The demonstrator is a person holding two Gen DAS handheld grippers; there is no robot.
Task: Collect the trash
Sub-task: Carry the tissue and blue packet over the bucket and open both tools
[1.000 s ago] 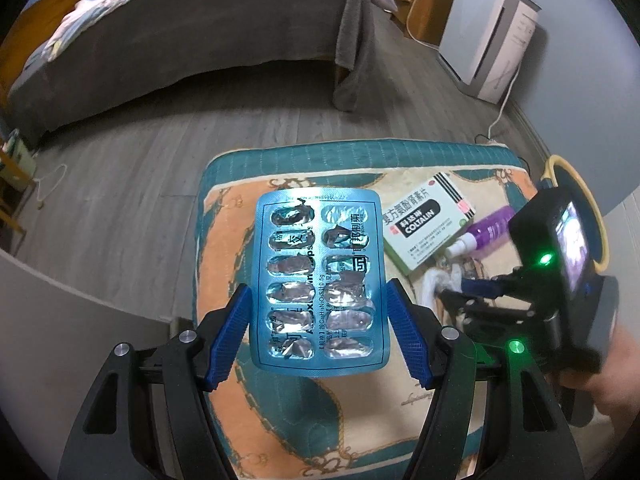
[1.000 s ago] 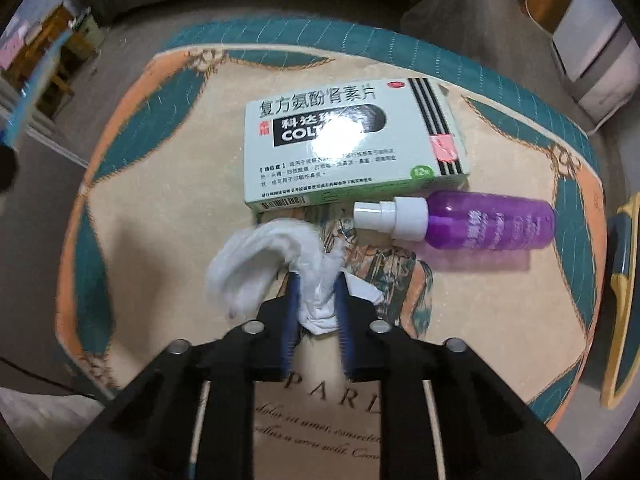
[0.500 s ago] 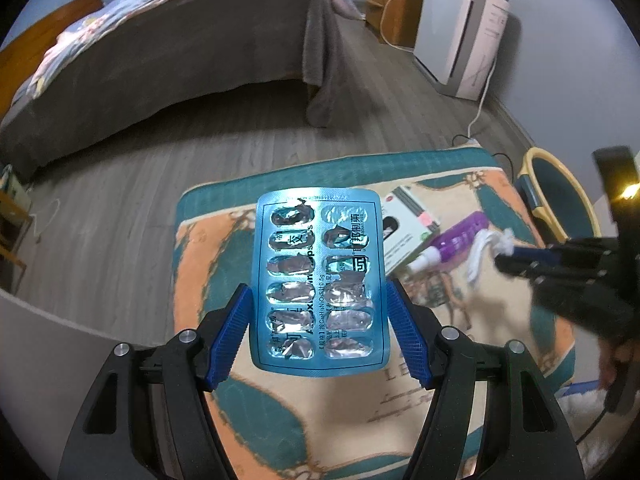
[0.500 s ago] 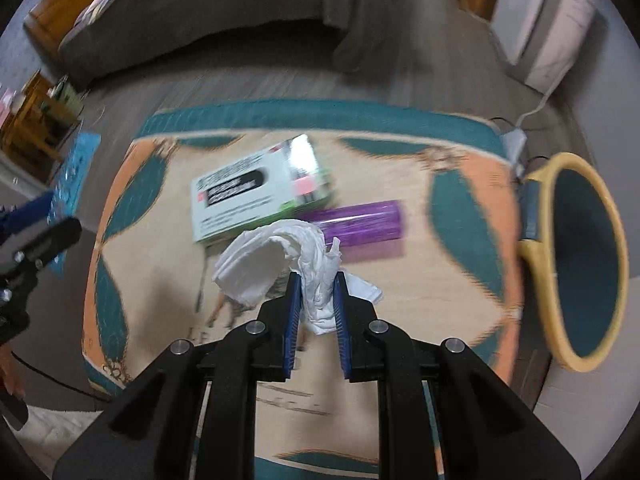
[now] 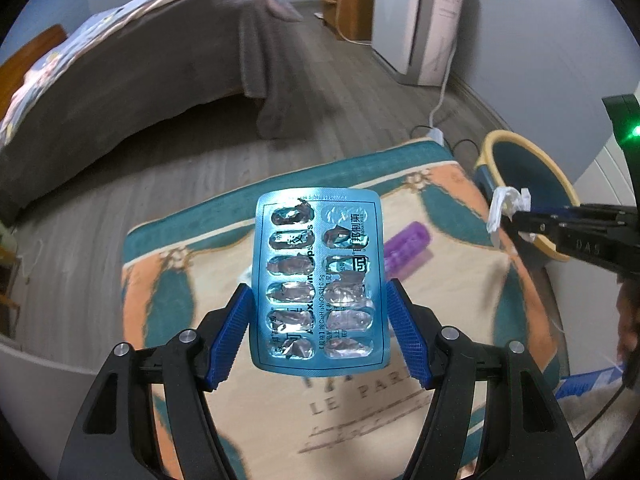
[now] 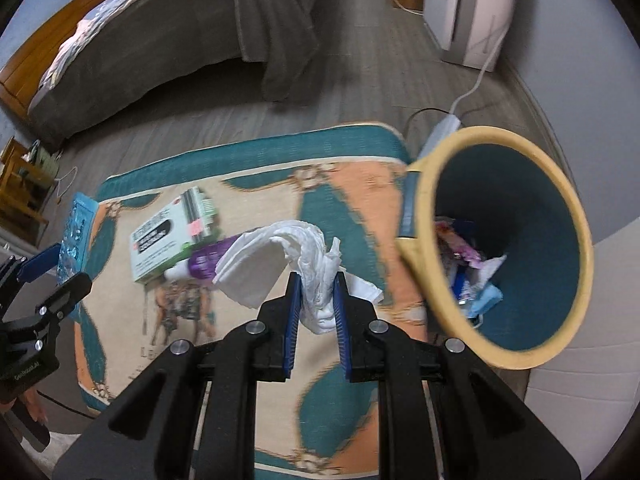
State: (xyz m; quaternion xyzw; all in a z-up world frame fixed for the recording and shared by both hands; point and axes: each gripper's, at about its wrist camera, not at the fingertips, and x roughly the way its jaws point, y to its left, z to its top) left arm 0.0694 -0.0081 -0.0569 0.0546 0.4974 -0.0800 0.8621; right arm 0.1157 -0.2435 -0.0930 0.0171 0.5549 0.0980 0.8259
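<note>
I have the crumpled white tissue pinched tight between the narrow blue pads of my right gripper, lifted off the patterned cloth; half a second ago it hung over the middle of the cloth, and now it sits just left of the yellow-rimmed teal bin, whose mouth has swung in large on the right and shows wrappers and paper at the bottom. From the left wrist camera the same tissue shows at the tip of the right gripper, in front of the bin's near rim, where earlier it hung over the cloth's right part. My left gripper holds the blue blister pack upright by its two long edges, as before; its foil pockets are torn open. The pack is also seen edge-on at far left in the right wrist view. The white medicine box and the purple spray bottle lie touching on the cloth, the bottle's right end hidden behind the tissue. In the left view the pack covers the box entirely and leaves only the bottle's end, blurred. The bin's rim is smeared by motion, and I cannot identify its contents individually.
</note>
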